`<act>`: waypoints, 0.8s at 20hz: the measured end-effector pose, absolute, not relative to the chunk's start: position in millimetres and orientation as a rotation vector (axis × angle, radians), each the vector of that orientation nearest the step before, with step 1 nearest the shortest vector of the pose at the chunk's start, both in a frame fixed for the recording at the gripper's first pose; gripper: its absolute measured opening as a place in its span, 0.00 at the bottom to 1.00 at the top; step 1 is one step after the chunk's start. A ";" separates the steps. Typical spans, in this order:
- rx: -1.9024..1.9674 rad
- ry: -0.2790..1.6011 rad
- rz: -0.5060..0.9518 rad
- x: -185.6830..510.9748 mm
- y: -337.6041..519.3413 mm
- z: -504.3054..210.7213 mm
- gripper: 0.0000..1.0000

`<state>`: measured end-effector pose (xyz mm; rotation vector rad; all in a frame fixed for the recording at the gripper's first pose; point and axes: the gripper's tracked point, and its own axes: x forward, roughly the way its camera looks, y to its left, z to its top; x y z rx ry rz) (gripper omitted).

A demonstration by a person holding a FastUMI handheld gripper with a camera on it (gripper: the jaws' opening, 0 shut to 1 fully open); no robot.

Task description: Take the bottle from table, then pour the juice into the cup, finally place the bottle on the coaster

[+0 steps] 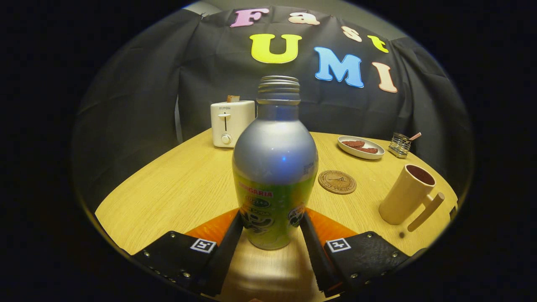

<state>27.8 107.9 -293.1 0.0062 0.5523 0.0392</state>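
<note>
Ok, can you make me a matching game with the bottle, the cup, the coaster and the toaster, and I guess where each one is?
Things:
1. bottle
2. cup
3. coaster
4. toaster

Places:
A. lying flat on the table, between the bottle and the cup
B. at the back of the table by the black cloth, behind the bottle
C. standing between the fingers of the gripper
D. off to the right of the coaster, handle toward the table's near edge

Pairs: 1-C, 2-D, 3-A, 4-B
</note>
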 end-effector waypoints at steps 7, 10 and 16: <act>0.081 0.529 0.016 37.0 95.0 -260.4 0.77; 0.117 0.496 0.001 43.7 83.9 -239.0 0.77; 0.236 0.479 0.009 49.3 73.7 -221.1 0.77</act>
